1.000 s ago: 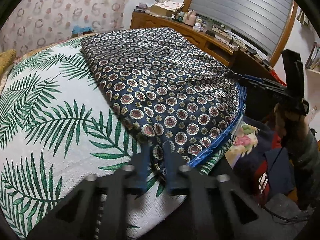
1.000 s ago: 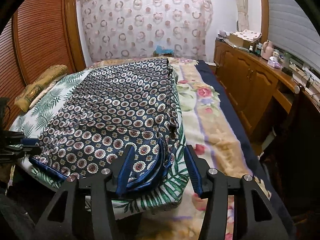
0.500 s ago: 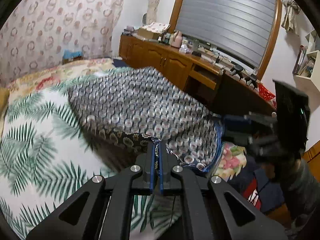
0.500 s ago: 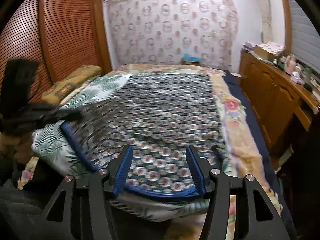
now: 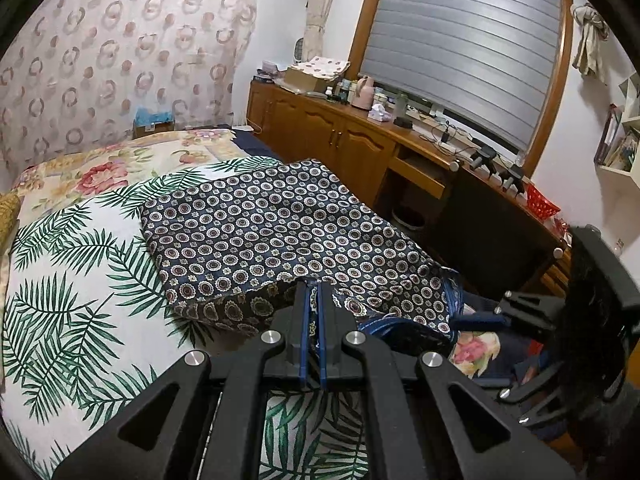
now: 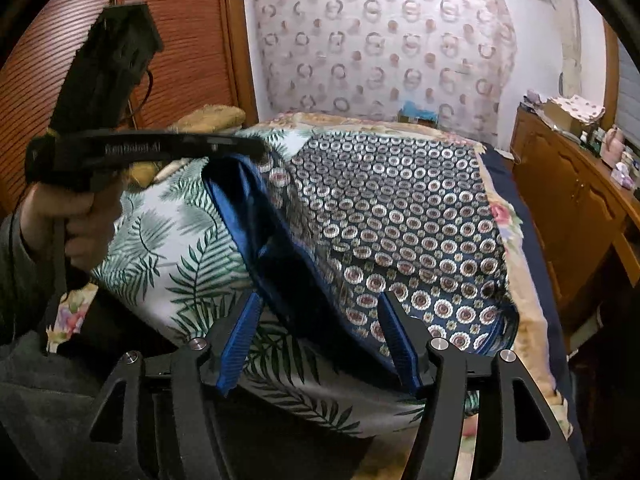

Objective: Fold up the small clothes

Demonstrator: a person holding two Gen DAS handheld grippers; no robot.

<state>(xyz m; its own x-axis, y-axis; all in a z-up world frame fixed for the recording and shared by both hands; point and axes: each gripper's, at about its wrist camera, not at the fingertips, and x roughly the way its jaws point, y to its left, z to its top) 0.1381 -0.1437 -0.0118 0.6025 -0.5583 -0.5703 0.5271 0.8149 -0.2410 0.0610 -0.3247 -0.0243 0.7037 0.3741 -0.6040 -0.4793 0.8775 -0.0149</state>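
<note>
A dark navy garment (image 5: 280, 232) with a circle print and a blue waistband lies on the bed, also in the right wrist view (image 6: 400, 220). My left gripper (image 5: 313, 292) is shut on its near edge and holds that edge lifted above the bed; it shows in the right wrist view (image 6: 256, 150), pulling the blue waistband (image 6: 240, 200) up. My right gripper (image 6: 320, 312) is open, its blue fingers (image 6: 394, 332) on either side of the hanging waistband fold without closing on it. It appears at the right of the left wrist view (image 5: 480, 322).
The bed has a palm-leaf sheet (image 5: 72, 280) and a floral blanket (image 5: 100, 168). A wooden cabinet (image 5: 340, 136) with clutter runs along the right side. A wooden wardrobe (image 6: 180, 40) and a pillow (image 6: 212, 118) are at the left.
My left gripper shut on the garment's edge and lifted it up and back, folding the garment over. My right gripper stayed open and the waistband now hangs between its fingers.
</note>
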